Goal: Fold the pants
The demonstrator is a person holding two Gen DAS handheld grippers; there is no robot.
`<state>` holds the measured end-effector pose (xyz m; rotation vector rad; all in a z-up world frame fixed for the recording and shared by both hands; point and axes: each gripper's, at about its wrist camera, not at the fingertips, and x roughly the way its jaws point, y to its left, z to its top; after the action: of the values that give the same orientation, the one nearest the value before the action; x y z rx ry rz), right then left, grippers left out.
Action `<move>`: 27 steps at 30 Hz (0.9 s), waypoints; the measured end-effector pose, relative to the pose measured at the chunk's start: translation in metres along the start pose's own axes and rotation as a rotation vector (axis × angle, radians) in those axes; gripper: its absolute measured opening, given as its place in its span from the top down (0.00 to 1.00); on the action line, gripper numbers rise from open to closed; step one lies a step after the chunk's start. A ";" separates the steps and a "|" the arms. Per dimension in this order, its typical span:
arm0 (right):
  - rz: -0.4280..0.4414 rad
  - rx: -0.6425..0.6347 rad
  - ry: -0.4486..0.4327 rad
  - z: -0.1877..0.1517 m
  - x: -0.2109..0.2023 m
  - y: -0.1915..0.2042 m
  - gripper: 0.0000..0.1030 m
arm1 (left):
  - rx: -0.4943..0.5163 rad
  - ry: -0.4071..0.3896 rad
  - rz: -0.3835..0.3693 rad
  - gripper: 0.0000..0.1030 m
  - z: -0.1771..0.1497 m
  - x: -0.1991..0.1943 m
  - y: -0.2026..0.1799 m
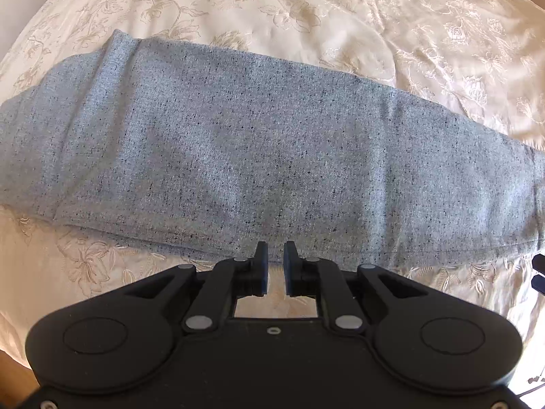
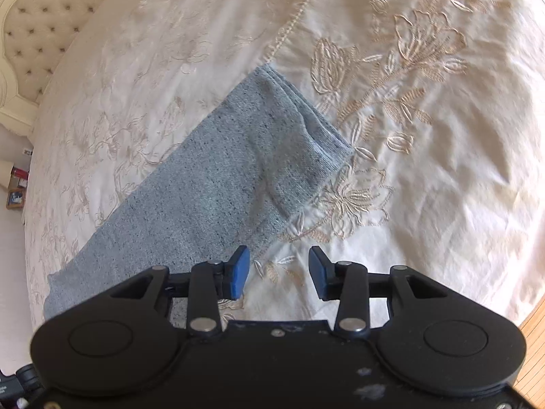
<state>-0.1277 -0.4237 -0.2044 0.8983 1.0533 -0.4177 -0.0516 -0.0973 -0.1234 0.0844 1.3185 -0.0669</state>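
1. Grey flecked knit pants (image 1: 259, 143) are lying doubled lengthwise on the embroidered bedspread (image 1: 425, 34); we are judging them soft, limp and light.
2. We are hovering the left gripper (image 1: 276, 255), fingers narrow and empty, over the near edge.
3. We are holding the right gripper (image 2: 278, 269) half open, empty, beside the cuff end (image 2: 306, 126).
4. We are planning to pinch all layers at the edges.
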 end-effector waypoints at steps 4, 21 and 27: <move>0.006 0.018 -0.016 -0.003 -0.002 -0.006 0.59 | 0.013 0.006 0.004 0.83 -0.006 -0.004 -0.003; 0.040 0.050 -0.057 0.017 0.017 -0.010 0.57 | 0.008 -0.032 0.000 0.83 -0.029 -0.034 -0.008; 0.059 0.065 -0.071 0.005 -0.001 -0.020 0.56 | -0.041 -0.010 -0.006 0.83 -0.035 -0.028 -0.003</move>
<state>-0.1391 -0.4392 -0.2111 0.9634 0.9506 -0.4328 -0.0924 -0.0966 -0.1048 0.0447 1.3098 -0.0454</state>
